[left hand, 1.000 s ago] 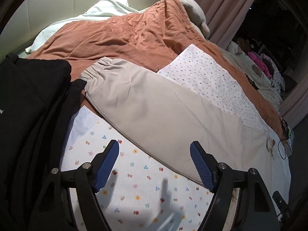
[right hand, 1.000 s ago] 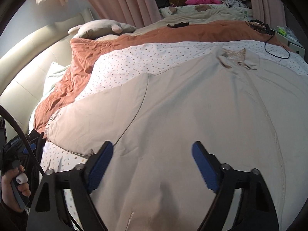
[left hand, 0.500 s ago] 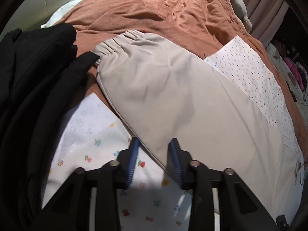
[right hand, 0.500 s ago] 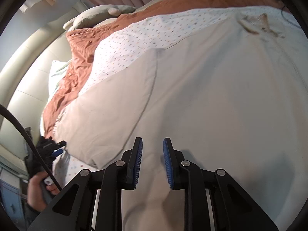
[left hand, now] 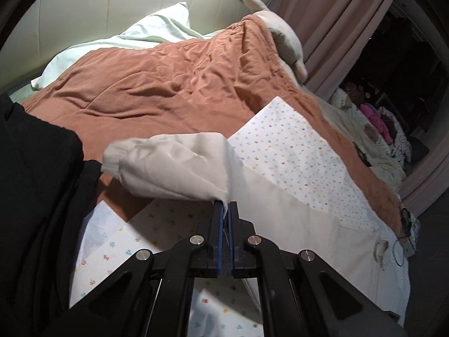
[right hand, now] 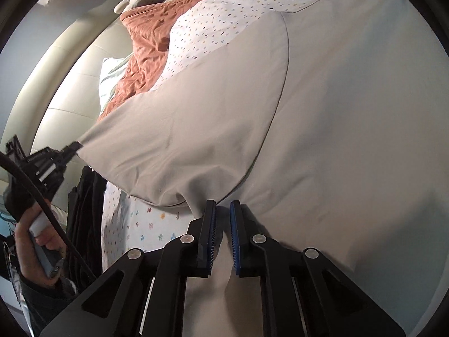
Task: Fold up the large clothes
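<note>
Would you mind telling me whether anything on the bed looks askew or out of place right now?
Nothing looks damaged or spilled. The beige garment's sleeve is lifted off the bed, pinched by the left gripper, as expected mid-fold. The black clothes lie in a loose heap beside it, and the orange blanket is rumpled.

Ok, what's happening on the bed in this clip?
A person with a handheld gripper in each hand is folding a beige jacket spread on the bed. The left gripper is shut on the lower edge of the jacket's sleeve and holds it up off the floral sheet. The right gripper pinches the jacket where the sleeve joins the body. A black garment lies alongside.
</note>
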Demonstrator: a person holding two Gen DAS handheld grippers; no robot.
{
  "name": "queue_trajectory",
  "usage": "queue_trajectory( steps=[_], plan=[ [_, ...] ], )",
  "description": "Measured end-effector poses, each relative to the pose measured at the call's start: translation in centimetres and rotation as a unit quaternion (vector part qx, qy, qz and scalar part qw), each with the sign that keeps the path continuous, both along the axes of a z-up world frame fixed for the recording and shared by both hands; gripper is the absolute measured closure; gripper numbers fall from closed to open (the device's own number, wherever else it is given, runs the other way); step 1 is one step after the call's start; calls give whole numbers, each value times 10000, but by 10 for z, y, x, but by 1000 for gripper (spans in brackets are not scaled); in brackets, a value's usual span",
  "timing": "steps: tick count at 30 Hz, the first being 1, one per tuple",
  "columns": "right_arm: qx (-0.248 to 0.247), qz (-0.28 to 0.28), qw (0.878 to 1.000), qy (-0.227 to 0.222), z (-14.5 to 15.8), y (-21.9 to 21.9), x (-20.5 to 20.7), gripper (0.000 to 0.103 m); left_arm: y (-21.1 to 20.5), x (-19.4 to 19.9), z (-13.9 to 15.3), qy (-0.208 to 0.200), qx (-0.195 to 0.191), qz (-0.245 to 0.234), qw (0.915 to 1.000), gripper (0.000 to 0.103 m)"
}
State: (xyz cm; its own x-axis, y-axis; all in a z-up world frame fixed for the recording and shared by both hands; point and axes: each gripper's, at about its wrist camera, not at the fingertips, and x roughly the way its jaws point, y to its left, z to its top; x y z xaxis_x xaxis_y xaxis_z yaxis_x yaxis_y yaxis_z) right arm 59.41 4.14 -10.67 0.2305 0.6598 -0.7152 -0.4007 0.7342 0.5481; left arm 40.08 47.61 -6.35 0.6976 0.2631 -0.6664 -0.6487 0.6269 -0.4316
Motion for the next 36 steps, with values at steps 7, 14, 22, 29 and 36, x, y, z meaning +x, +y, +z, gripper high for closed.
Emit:
queue_trajectory(
  steps=[7, 14, 22, 29, 36],
  plan=[
    [151, -160, 9998, -14, 23, -21, 0, 95, -49, 14, 61, -585, 110, -758, 9953, 98],
    [240, -606, 9966, -500, 68, -76, -27, 47, -113, 30, 108, -943, 317, -1602, 9821, 98],
    [225, -1350, 9874, -801, 96, -143, -61, 42, -181, 44, 130, -954, 519, -2297, 9672, 98],
    [415, -2099, 9753, -557, 89, -213, -100, 42, -235, 55, 129, -971, 392, -2836, 9532, 98],
    [630, -2482, 9656, -461, 100, -245, -123, 42, -292, 77, 107, -754, 231, -3399, 9371, 98]
  ],
)
